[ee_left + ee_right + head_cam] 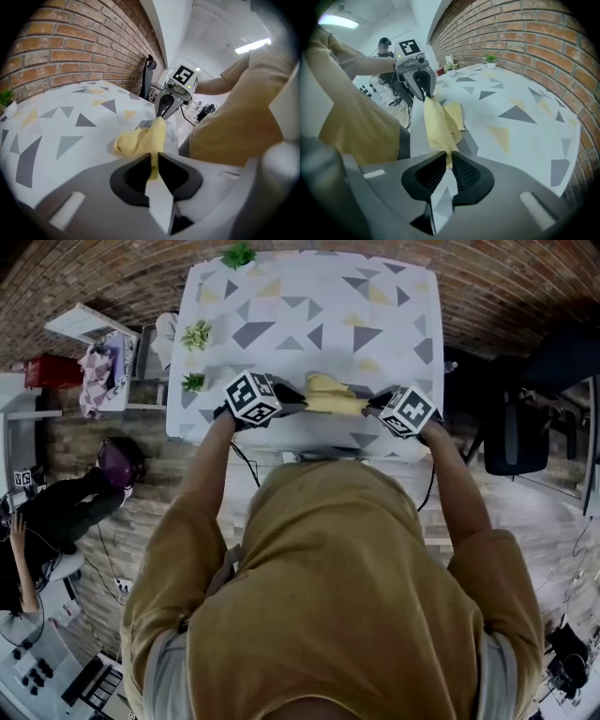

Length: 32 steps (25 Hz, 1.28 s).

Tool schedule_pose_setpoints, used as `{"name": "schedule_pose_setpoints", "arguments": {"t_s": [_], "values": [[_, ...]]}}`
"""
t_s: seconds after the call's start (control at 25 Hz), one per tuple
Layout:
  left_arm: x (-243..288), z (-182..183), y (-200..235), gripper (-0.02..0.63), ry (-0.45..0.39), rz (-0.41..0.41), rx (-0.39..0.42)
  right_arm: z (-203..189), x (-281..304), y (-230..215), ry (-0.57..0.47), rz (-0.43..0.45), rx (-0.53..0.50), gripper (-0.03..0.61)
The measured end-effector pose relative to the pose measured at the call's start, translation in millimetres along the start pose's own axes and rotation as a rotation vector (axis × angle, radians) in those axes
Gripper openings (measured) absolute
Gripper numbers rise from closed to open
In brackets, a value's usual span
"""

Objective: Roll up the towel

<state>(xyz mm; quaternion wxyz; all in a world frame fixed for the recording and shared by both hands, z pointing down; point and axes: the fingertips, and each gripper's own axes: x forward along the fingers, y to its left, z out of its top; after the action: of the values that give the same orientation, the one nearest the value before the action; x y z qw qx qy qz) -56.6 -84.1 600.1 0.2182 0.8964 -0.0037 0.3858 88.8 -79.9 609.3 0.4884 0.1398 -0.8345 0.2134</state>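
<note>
A yellow towel (334, 395) lies bunched near the front edge of the white table (309, 296) with grey and yellow triangles. My left gripper (298, 401) is shut on the towel's left end, and my right gripper (367, 407) is shut on its right end. In the left gripper view the towel (143, 138) runs from my jaws (153, 161) across to the right gripper (163, 110), lifted a little off the table. From the right gripper's camera the towel (436, 124) stretches as a taut band from my jaws (449, 159) to the left gripper (425, 93).
Three small potted plants (197, 334) stand along the table's left and far edges. A brick wall (543, 42) runs beside the table. A dark office chair (525, 427) is at the right. A seated person (56, 512) is at the lower left of the head view.
</note>
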Motion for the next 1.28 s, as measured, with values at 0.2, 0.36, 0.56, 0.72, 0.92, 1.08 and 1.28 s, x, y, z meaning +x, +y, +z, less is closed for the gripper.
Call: {"name": "schedule_pose_setpoints", "arguments": {"t_s": [0.2, 0.36, 0.56, 0.72, 0.92, 1.08, 1.28], "values": [[-4.8, 7.9, 11.4, 0.114, -0.023, -0.015, -0.048, 7.6, -3.9, -13.7, -0.060, -0.015, 0.076, 0.043], [-4.5, 13.6, 23.2, 0.114, -0.026, -0.022, -0.072, 5.0, -2.1, -18.8, -0.052, -0.026, 0.102, 0.043], [-2.2, 15.4, 23.8, 0.114, 0.005, -0.081, -0.096, 2.1, 0.2, -25.7, -0.051, -0.021, 0.160, 0.044], [1.5, 18.0, 26.5, 0.114, 0.008, -0.131, -0.132, 0.3, 0.7, -31.5, -0.083, 0.029, 0.278, 0.044], [-1.1, 26.9, 42.7, 0.112, -0.006, -0.139, -0.167, 0.7, 3.7, -37.9, -0.095, 0.103, 0.380, 0.044], [2.3, 28.2, 57.8, 0.112, -0.007, -0.102, -0.165, 0.5, 8.5, -45.5, -0.085, 0.071, 0.394, 0.044], [3.8, 31.4, 68.9, 0.112, -0.035, -0.037, -0.139, 3.3, 6.9, -55.2, -0.090, -0.013, 0.387, 0.044]]}}
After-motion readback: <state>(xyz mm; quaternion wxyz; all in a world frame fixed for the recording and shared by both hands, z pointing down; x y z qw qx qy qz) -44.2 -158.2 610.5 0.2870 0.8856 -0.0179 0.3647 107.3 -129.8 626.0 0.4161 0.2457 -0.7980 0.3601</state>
